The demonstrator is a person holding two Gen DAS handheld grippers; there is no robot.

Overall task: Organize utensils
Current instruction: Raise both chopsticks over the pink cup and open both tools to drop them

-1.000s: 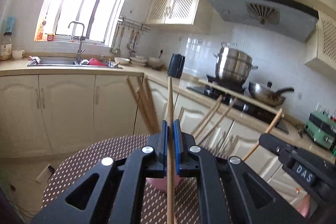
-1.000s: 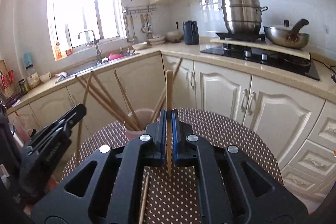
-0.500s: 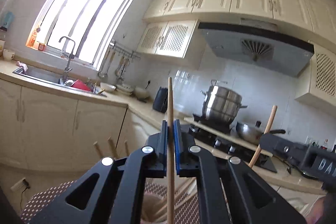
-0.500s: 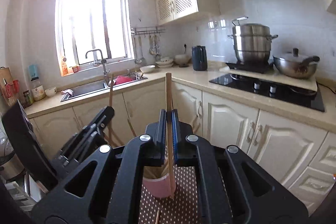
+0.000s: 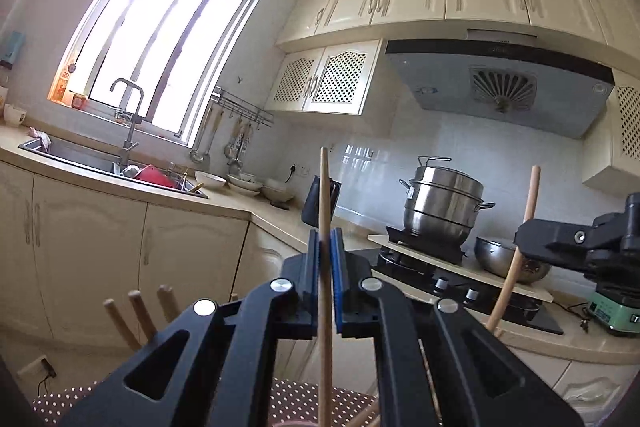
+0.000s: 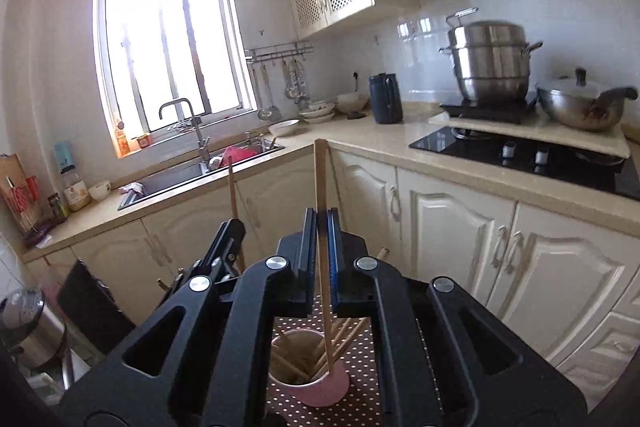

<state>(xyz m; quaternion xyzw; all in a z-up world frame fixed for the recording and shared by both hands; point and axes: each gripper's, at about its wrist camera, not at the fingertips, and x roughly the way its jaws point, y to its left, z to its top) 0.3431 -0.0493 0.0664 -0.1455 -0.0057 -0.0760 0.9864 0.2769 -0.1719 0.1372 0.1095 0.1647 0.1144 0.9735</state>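
Note:
My left gripper [image 5: 326, 239] is shut on a wooden chopstick [image 5: 325, 195] that stands upright between its blue pads. In the right wrist view, my right gripper [image 6: 322, 219] is shut on another upright chopstick [image 6: 320, 179]. Its lower tip hangs by the right rim of a pink cup [image 6: 324, 387]. The cup holds several chopsticks and stands on the dotted brown tablecloth [image 6: 360, 413]. The left gripper [image 6: 224, 247] shows beside the right one. In the left wrist view, the right gripper [image 5: 576, 247] sits at the right edge with its chopstick [image 5: 522, 243]. A few chopstick ends [image 5: 136, 315] poke up at lower left.
Cream cabinets [image 6: 440, 227] and a counter wrap around behind the table. There is a sink with a tap [image 6: 192, 131], a black kettle [image 6: 386, 99], a steel pot [image 6: 490, 63] and a wok [image 6: 580, 103] on the hob. A steel bin [image 6: 28, 319] stands low on the left.
Both grippers have lifted with their chopsticks, so the table has dropped low in the views. The left view has tilted up to the wall cabinets. The cup is now under the right gripper.

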